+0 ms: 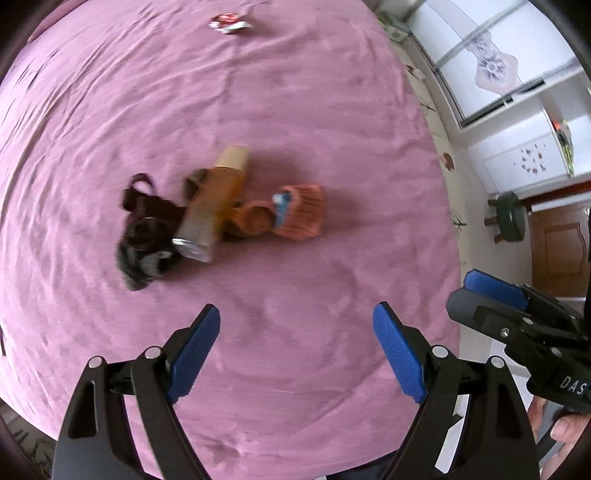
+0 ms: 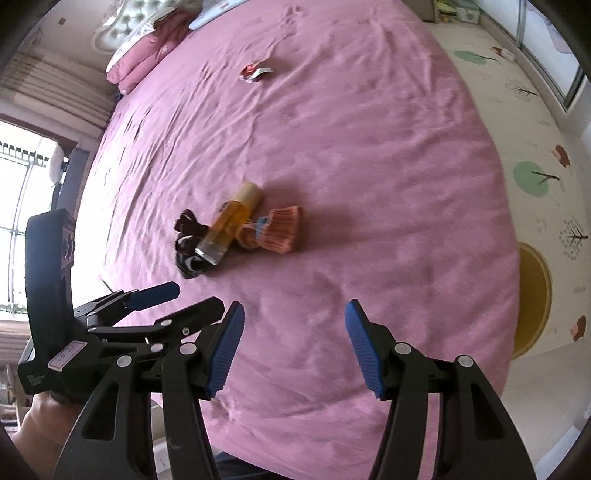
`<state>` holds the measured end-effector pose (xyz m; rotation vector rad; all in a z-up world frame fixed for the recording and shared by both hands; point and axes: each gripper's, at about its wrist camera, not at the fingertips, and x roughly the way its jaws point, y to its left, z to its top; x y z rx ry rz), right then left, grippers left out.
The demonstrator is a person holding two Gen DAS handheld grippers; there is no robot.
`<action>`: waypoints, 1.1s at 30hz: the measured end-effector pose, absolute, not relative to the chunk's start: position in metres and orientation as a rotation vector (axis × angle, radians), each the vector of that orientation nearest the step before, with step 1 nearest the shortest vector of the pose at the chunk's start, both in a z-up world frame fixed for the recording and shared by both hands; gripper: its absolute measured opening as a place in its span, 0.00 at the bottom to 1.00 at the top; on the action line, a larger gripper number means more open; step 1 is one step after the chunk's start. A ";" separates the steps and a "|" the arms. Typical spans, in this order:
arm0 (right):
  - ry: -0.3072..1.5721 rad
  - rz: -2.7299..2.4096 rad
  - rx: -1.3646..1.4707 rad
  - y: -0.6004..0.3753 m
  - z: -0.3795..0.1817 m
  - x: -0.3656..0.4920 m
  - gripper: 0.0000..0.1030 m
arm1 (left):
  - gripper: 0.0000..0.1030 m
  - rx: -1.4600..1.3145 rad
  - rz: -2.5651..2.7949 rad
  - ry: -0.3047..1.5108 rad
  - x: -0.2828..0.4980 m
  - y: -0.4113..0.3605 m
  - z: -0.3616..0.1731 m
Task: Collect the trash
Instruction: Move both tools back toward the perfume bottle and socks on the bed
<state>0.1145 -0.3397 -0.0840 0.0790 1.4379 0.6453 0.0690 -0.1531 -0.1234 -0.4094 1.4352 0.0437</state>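
A small heap lies in the middle of the pink bed cover (image 1: 332, 110): an amber bottle (image 1: 214, 206) with a pale cap, resting across a dark crumpled cloth (image 1: 144, 236) and an orange ribbed knit piece (image 1: 295, 214). A red and white wrapper (image 1: 227, 23) lies far up the bed. My left gripper (image 1: 297, 310) hangs open over bare cover, short of the heap. My right gripper (image 2: 294, 306) is also open with nothing between its fingers; the bottle (image 2: 231, 225) and the wrapper (image 2: 255, 71) lie beyond it.
Folded pink bedding (image 2: 144, 70) sits at the head of the bed. The bed's edge drops to a patterned floor mat (image 2: 535, 177) on the right, with a yellow round stool (image 2: 532, 299) beside it. A dark green stool (image 1: 509, 218) and sliding wardrobe doors (image 1: 498, 74) stand past the edge.
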 end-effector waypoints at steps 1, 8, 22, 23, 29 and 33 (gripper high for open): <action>1.439 0.649 0.076 -0.334 -0.084 0.114 0.54 | 0.82 -0.415 0.051 1.435 0.068 -0.147 -0.124; 1.455 0.659 0.065 -0.297 -0.090 0.116 0.54 | 0.82 -0.441 0.085 1.423 0.069 -0.102 -0.126; 1.501 0.654 0.082 -0.241 -0.112 0.130 0.54 | 0.82 -0.444 0.133 1.442 0.097 -0.029 -0.152; 1.504 0.652 0.085 -0.239 -0.114 0.132 0.54 | 0.82 -0.447 0.135 1.448 0.099 -0.027 -0.156; 1.538 0.640 0.089 -0.226 -0.130 0.143 0.54 | 0.82 -0.494 0.112 1.485 0.113 -0.019 -0.181; 1.559 0.635 0.084 -0.221 -0.139 0.148 0.54 | 0.83 -0.550 0.089 1.506 0.121 -0.015 -0.198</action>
